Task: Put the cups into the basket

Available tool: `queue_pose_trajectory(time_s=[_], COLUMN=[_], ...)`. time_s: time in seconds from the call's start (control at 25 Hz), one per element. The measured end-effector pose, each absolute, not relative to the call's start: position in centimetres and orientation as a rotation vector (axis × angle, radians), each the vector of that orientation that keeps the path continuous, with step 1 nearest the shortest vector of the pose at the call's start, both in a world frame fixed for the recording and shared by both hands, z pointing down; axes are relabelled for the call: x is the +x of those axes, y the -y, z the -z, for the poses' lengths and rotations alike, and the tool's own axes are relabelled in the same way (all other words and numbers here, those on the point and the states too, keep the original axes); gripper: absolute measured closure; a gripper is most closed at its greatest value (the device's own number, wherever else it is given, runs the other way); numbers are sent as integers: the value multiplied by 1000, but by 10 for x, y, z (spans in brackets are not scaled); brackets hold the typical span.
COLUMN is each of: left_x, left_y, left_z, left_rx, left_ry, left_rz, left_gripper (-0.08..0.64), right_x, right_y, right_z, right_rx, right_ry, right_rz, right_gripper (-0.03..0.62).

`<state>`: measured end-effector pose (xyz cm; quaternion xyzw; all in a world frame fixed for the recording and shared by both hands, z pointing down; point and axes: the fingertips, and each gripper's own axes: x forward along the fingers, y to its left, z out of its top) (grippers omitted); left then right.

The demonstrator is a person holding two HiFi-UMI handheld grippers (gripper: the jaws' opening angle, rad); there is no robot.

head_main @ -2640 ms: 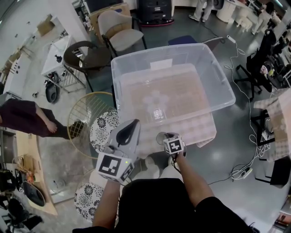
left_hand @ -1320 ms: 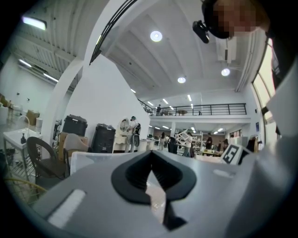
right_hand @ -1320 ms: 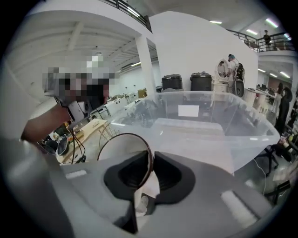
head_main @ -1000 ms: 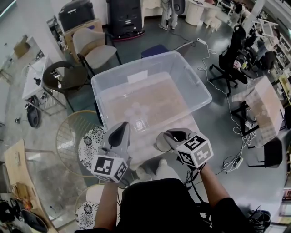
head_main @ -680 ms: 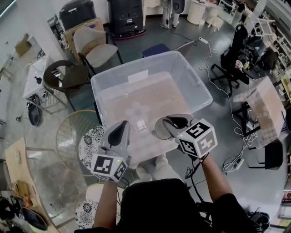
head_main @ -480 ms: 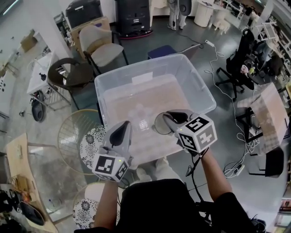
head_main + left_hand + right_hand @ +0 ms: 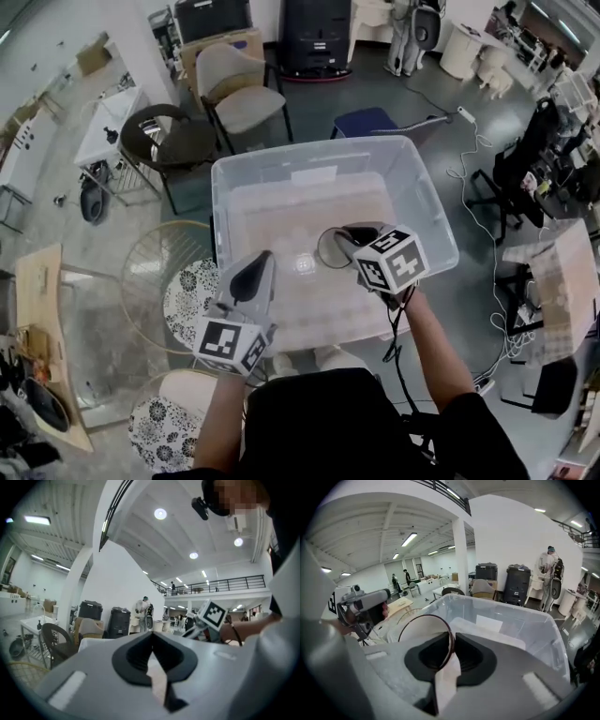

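Around clear tub, glossy grey floor

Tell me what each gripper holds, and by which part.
Right gripper pinches the translucent dark-rimmed round cup by its rim wall; left gripper, jaws together, holds nothing.

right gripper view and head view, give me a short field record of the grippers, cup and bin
right gripper: shut on the cup's rim
cup: brown-tinted, see-through, tilted, held over the clear bin's near side
left gripper: jaws together, nothing between them, by the bin's near-left corner
clear bin: open-topped, no lid on
task stage: cup not yet released
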<state>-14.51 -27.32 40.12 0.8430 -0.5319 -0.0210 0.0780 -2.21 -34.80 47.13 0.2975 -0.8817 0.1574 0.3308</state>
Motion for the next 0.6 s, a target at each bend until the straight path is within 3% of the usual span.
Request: queue_pose_trajectory(time_s=[0.6], left_x=[-167], left_y=[290], left_z=[-404], left_rx=[2357], left_ry=[1839], left_rz=[-5], left_gripper=[554], right_x=[-39], right_y=[421], right_z=[-637], right_rx=[539], right_ry=[2059], right_rz=[-471], right_gripper=[546])
